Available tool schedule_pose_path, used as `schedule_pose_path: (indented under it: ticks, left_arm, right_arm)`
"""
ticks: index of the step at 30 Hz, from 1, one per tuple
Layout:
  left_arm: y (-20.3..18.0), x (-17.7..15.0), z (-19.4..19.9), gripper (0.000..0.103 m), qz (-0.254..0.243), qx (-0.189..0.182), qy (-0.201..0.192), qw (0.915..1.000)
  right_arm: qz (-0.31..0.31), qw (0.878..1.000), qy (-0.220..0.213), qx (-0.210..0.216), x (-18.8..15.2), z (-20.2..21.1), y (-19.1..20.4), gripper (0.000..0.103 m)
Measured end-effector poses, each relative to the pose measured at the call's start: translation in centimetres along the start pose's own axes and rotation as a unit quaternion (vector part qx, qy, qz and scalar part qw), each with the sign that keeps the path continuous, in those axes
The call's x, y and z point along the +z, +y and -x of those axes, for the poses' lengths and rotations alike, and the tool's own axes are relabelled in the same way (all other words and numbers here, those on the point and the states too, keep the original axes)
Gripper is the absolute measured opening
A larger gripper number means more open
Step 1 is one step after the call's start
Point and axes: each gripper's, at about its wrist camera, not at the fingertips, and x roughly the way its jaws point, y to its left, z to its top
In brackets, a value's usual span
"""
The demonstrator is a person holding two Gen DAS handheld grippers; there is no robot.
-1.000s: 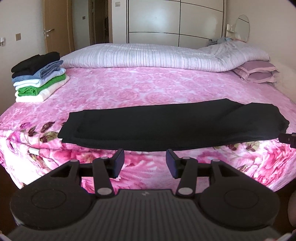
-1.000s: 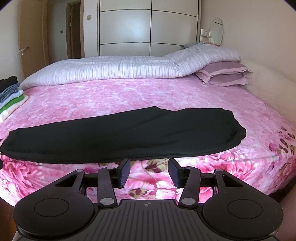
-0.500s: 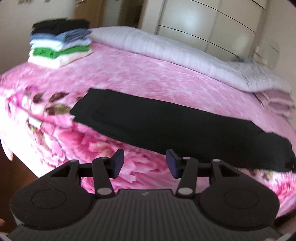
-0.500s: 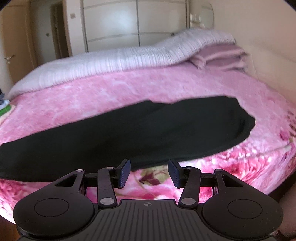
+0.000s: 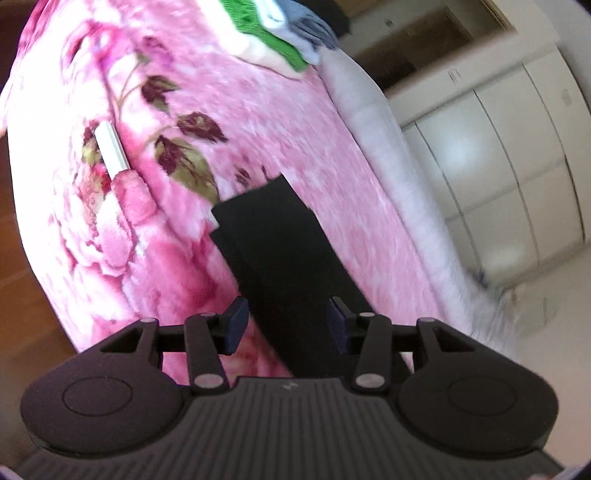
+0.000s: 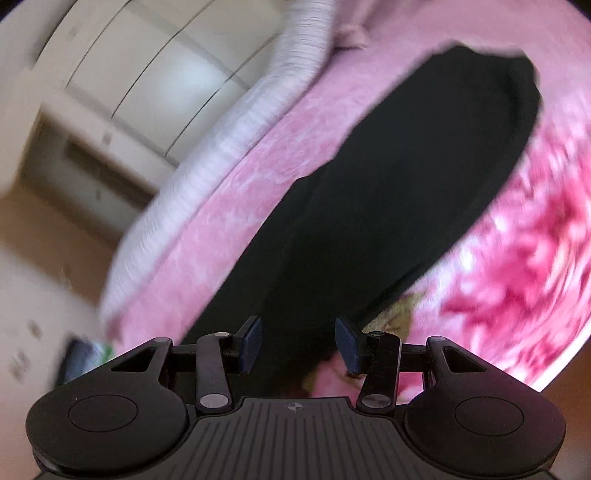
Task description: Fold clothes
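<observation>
A long black garment (image 5: 280, 251) lies folded lengthwise across the pink flowered bedspread (image 5: 155, 221). In the left wrist view its narrow end points away and my left gripper (image 5: 288, 325) hovers over the strip, rolled sideways, jaws closing with nothing pressed between them. In the right wrist view the wider rounded end of the black garment (image 6: 406, 192) stretches up to the right. My right gripper (image 6: 298, 345) is open above the garment's near edge, also rolled. Both views are blurred by motion.
A stack of folded clothes (image 5: 280, 33), green, white and blue, sits at the bed's far corner. A pale striped duvet (image 5: 391, 155) runs along the bed's back. White wardrobe doors (image 5: 509, 155) stand behind. Wooden floor (image 5: 22, 295) shows beside the bed's edge.
Both grippers have rolled sharply, in opposite directions, and dropped closer to the garment. The bed now appears tilted in both views. The left gripper's jaws look slightly narrower than before.
</observation>
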Motion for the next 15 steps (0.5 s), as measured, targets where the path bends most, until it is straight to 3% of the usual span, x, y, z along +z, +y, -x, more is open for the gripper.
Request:
schedule_pose_path:
  ticks: [4, 10, 12, 14, 15]
  left_arm:
    - [0.9, 1.0, -1.9, 0.043, 0.033, -0.003, -0.007, 0.9994]
    - [1.3, 1.3, -3.8, 0.036, 0.030, -0.003, -0.018, 0.9994]
    - [1.3, 1.3, -4.2, 0.030, 0.030, -0.010, -0.019, 0.9993]
    - [1.1, 1.4, -4.2, 0.004, 0.008, -0.013, -0.022, 0.9996]
    - [0.9, 1.4, -4.2, 0.004, -0.003, -0.014, -0.024, 0.9996]
  right_arm:
    - [-0.030, 0.999, -0.009, -0.008, 0.7, 0.4, -1.7, 0.049]
    - [-0.025, 0.999, -0.008, -0.035, 1.4, 0.6, -2.6, 0.049]
    - [-0.024, 0.999, -0.007, -0.039, 1.4, 0.5, -2.6, 0.049]
    - [-0.019, 0.999, -0.005, -0.043, 1.4, 0.5, -2.5, 0.049]
    - [-0.017, 0.999, -0.004, -0.046, 1.4, 0.4, -2.5, 0.049]
